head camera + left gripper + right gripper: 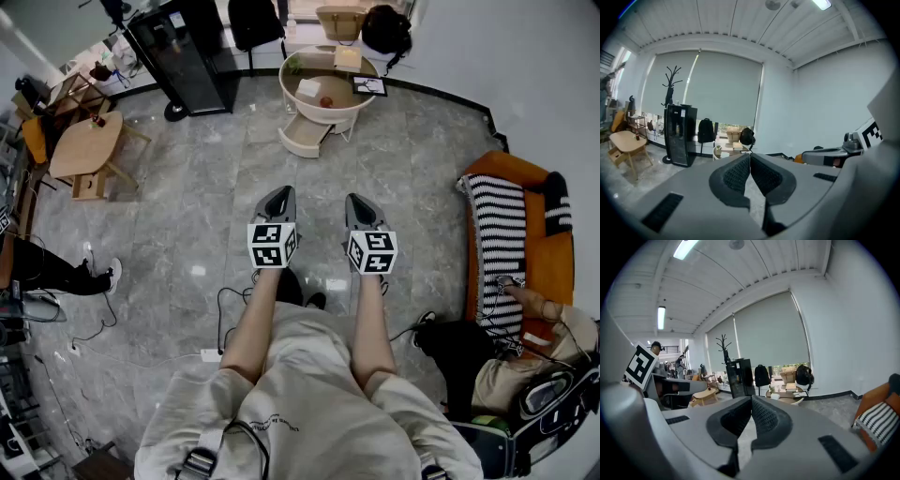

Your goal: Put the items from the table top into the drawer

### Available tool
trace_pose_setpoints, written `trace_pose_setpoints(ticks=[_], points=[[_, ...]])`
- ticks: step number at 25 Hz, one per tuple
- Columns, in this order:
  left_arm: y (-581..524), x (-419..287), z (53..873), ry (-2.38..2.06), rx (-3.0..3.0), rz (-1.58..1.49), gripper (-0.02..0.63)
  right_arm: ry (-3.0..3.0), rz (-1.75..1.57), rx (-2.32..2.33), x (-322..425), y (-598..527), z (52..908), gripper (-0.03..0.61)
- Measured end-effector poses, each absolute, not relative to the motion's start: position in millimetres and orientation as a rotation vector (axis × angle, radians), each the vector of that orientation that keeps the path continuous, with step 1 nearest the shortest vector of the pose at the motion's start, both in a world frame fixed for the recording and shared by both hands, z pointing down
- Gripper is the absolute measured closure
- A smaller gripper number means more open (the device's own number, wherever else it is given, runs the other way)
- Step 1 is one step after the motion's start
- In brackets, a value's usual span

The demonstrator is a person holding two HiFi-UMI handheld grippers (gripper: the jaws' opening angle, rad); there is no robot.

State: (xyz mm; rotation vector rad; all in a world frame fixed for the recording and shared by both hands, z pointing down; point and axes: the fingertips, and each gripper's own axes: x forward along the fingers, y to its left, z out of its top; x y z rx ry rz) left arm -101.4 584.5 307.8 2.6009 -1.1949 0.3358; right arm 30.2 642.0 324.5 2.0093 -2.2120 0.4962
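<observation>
Far ahead in the head view stands a round beige table (330,111) with its drawer (305,137) pulled open toward me. On its top lie a white item (307,88), a small red item (325,101), a black-framed card (369,85) and a pale box (347,58). My left gripper (277,196) and right gripper (359,201) are held side by side over the floor, well short of the table. Both are shut with nothing between the pads. The left gripper (750,157) and the right gripper (751,402) show meeting jaws in their own views, and the table (787,392) is small and distant.
A black cabinet (183,56) stands at the back left, with a small wooden table (84,145) beside it. An orange sofa (539,248) with a striped cushion and a seated person (534,314) are at the right. Cables (225,309) lie on the grey marble floor.
</observation>
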Motion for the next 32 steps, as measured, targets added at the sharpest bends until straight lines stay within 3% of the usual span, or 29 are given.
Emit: trace_pose_setpoints(ticks=[13, 28, 32], points=[[598.5, -142.7, 302.7, -1.128, 2.596, 0.336, 0.594, -2.188, 0.525, 2.004, -23.2, 659.2, 312.6, 0.544], [363.1, -10.7, 347.1, -1.120, 2.555, 0.384, 0.592, -2.189, 0.823, 1.955, 97.9, 432.0, 385.7, 0.541], [332.2, -15.0, 330.9, -1.093, 2.591, 0.368, 0.592, -2.175, 0.841, 1.971, 92.7, 403.4, 375.3, 0.543]])
